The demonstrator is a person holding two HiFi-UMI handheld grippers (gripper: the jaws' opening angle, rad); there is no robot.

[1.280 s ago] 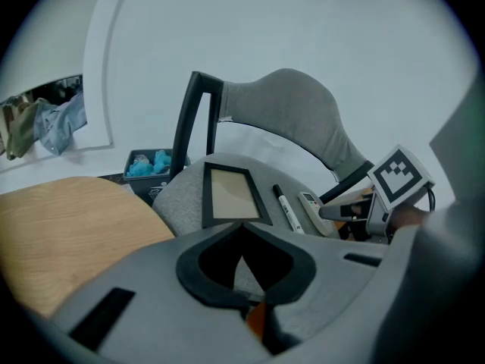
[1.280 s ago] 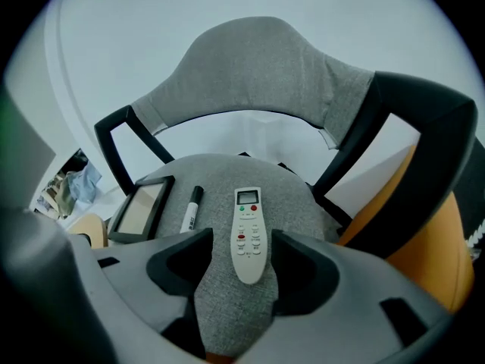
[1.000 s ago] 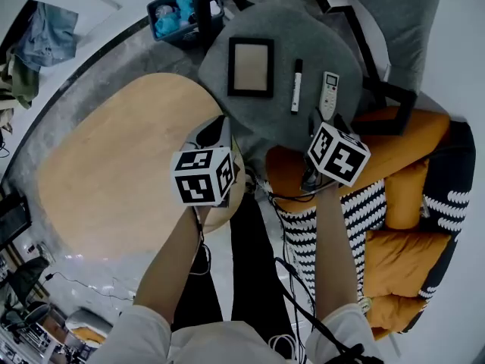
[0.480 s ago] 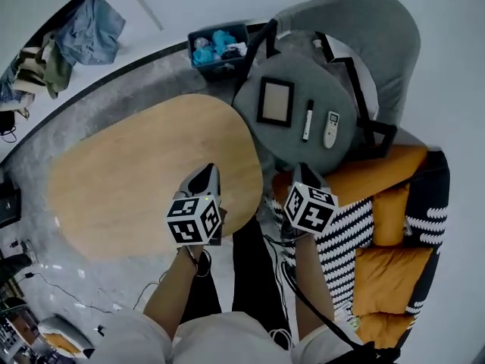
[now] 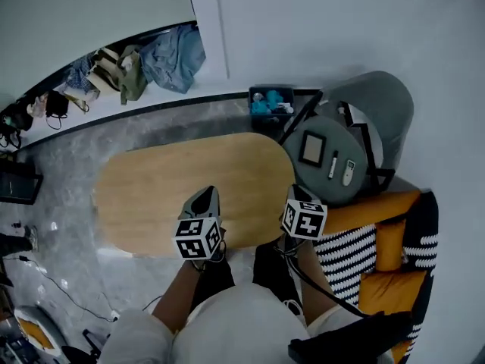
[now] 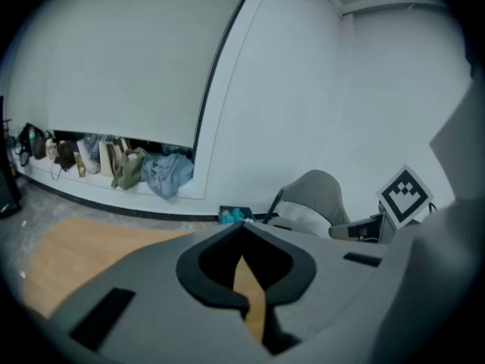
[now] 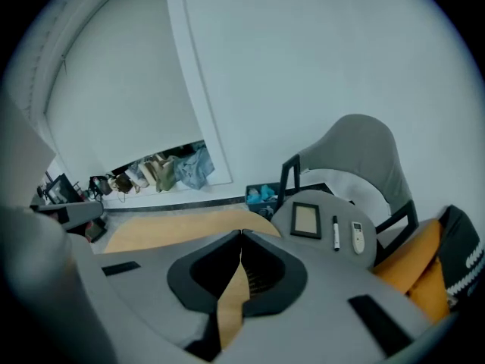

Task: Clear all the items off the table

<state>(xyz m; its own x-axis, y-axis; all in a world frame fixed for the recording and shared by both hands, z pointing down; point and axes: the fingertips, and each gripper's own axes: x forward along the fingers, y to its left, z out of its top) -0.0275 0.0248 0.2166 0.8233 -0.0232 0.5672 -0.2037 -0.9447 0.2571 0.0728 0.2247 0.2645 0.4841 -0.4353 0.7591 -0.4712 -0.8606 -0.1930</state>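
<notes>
Grey round tabletop [image 5: 318, 184] carries picture frame [image 5: 313, 149], marker [image 5: 333, 164] and remote [image 5: 348, 172], side by side. Left gripper [image 5: 203, 196] is closed, empty. Right gripper [image 5: 297, 191] has just closed, nothing between. Both are by the wooden tabletop's [image 5: 167, 184] near edge.

Cool, flat indoor light — wide-angle views that bend and darken at the rims.

The head view is evenly lit with a bluish cast. The wooden counter [image 5: 167, 188] beyond the left tongs [image 5: 205, 192] and right tongs [image 5: 297, 190] shows neither glare nor a hard shadow, while small glints dot the glossy floor [image 5: 68, 203] off to the left of the left tongs. In both gripper views the grey tong bodies nearest the lens are soft and out of focus, the corners fall to black, and the pale wall ahead curves strongly — the left gripper view is the hazier of the two.
</notes>
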